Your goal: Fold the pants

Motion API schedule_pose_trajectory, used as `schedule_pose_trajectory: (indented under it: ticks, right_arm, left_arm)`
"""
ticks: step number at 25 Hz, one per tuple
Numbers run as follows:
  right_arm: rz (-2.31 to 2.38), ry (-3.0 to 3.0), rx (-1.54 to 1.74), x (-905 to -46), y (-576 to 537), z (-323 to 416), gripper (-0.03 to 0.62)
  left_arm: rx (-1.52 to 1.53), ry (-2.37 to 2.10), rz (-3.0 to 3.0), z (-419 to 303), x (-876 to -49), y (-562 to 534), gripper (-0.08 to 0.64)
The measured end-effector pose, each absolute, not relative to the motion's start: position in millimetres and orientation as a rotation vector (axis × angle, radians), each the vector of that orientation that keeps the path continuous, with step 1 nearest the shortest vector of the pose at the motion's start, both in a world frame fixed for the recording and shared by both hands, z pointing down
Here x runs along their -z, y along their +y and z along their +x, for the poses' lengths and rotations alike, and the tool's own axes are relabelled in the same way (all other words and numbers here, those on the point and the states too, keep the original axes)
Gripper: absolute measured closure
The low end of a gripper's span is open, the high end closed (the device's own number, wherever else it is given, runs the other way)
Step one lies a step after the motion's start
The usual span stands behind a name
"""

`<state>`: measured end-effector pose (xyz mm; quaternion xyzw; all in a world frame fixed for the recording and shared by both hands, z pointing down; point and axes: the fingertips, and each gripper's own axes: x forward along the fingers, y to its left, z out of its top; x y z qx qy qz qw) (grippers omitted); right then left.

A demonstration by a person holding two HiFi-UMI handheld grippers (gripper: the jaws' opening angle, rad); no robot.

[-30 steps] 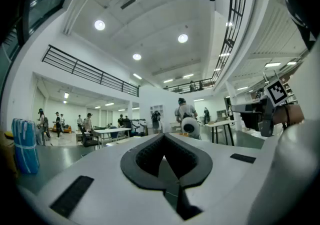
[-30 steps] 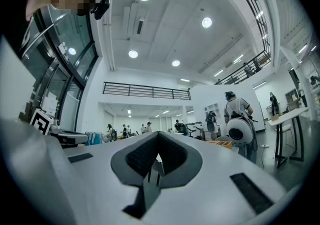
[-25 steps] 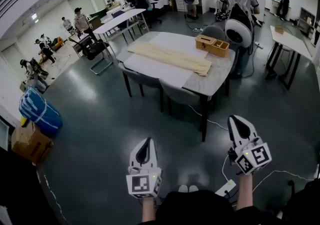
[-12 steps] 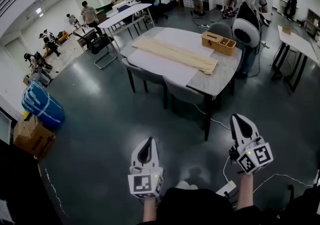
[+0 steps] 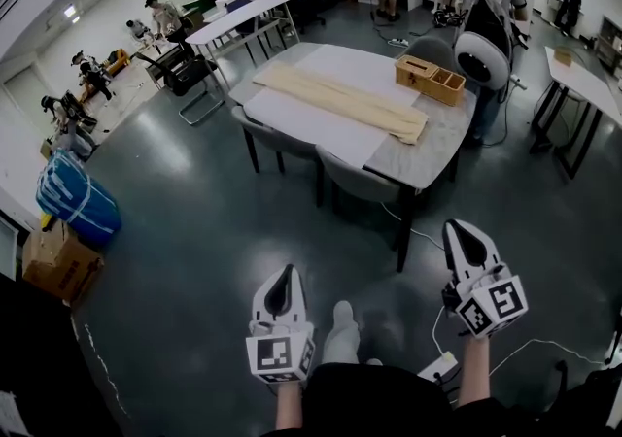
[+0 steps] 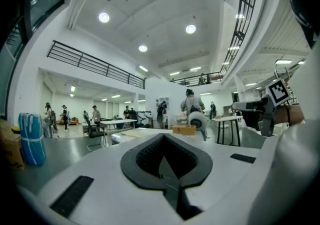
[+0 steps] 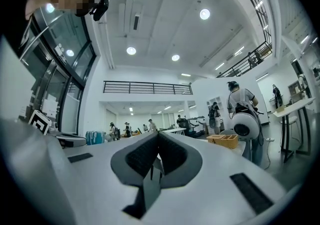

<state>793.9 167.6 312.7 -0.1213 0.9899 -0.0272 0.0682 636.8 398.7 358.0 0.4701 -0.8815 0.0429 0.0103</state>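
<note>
Your left gripper (image 5: 283, 280) has its jaws closed together with nothing between them; your right gripper (image 5: 461, 236) is the same, jaws pressed tight and empty; both point roughly level, out over the grey floor (image 5: 185, 231), side by side in front of you. The pants (image 5: 340, 100), pale beige, lie stretched out flat and lengthwise on the counter (image 5: 408, 168), well apart from both grippers; a wooden box (image 5: 430, 80) sits on the counter's far corner, just beyond one end of the pants; chairs are tucked under the near edge; a person with a backpack (image 5: 483, 8) stands behind the counter; a blue bundle (image 5: 76, 202) and a cardboard box (image 5: 58, 265) sit on the floor at your left.
</note>
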Motion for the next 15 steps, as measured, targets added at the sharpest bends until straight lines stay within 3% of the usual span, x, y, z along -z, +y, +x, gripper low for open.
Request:
schedule_pose_trajectory:
  ticks: [15]
  right_arm:
    - [-0.404,2.976,0.181,-318.6,108.1,655.1,0.578]
  left_arm:
    - [-0.130,-2.664,1.581,496.7,-365.8,319.7,0.546]
